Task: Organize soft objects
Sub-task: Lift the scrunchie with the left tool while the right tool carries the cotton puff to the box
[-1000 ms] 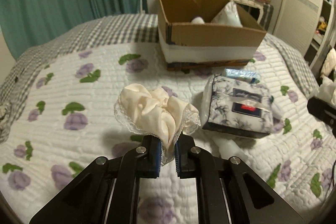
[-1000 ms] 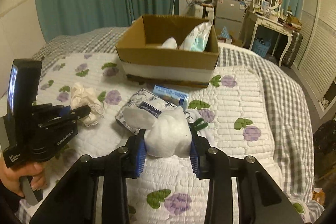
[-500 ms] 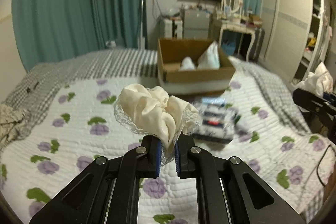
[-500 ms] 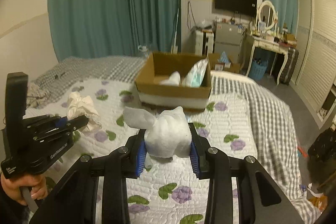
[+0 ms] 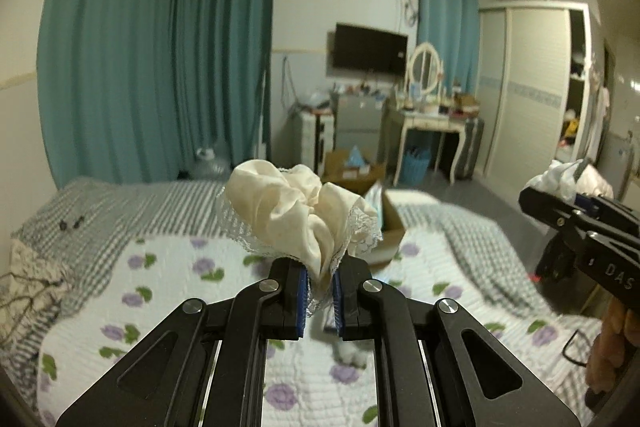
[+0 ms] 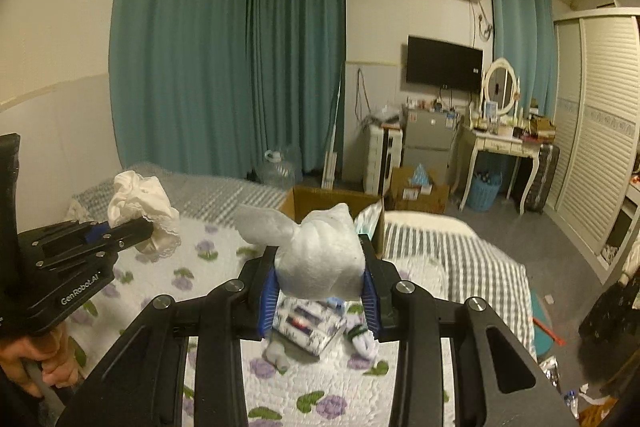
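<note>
My left gripper (image 5: pixel 320 301) is shut on a cream, lace-edged scrunchie (image 5: pixel 296 211), held high over the bed. The scrunchie (image 6: pixel 138 201) and left gripper (image 6: pixel 138 227) also show at the left of the right wrist view. My right gripper (image 6: pixel 320 297) is shut on a white rolled sock bundle (image 6: pixel 320 259), also raised above the bed. In the left wrist view the right gripper (image 5: pixel 556 205) appears at the right edge with the white bundle (image 5: pixel 560 181). The cardboard box (image 6: pixel 316 201) sits on the bed behind both held things, mostly hidden.
A floral quilted bedspread (image 5: pixel 168 291) covers the bed. A patterned tissue pack (image 6: pixel 308 323) and small socks (image 6: pixel 360 341) lie below my right gripper. Teal curtains (image 6: pixel 224 67), a dressing table (image 6: pixel 504 143) and a wardrobe (image 6: pixel 600 131) stand beyond the bed.
Both grippers have risen well above the bed with their loads and tipped up toward level, so the box and tissue pack have dropped low behind the held things.
</note>
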`<action>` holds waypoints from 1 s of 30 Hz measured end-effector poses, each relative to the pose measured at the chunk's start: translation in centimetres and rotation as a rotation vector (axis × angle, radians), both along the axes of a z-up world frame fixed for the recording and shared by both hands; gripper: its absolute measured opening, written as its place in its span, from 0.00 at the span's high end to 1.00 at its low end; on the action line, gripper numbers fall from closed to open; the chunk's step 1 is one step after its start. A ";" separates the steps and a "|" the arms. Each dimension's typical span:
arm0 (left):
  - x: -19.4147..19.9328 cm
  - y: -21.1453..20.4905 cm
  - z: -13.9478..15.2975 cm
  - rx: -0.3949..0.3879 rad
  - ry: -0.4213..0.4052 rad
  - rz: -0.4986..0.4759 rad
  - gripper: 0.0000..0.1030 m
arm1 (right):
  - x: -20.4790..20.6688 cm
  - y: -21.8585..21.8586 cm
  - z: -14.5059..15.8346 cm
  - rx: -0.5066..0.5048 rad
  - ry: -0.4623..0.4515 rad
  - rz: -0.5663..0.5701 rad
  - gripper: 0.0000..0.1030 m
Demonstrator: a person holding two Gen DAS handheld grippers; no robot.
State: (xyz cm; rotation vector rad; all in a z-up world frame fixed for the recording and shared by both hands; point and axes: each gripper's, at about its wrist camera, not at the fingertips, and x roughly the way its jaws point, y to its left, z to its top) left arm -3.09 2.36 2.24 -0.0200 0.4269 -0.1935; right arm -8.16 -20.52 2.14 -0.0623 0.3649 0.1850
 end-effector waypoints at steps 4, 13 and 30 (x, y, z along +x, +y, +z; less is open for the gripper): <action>-0.1 0.0 2.2 -0.016 -0.052 -0.006 0.91 | -0.3 -0.2 2.5 0.000 -0.050 -0.007 0.66; 2.0 0.2 5.4 -0.033 -0.129 -0.016 0.91 | 0.5 0.0 7.2 -0.005 -0.135 -0.003 0.66; 9.0 -1.1 7.3 -0.036 -0.142 -0.014 0.91 | 8.1 -0.1 10.4 0.001 -0.179 0.014 0.66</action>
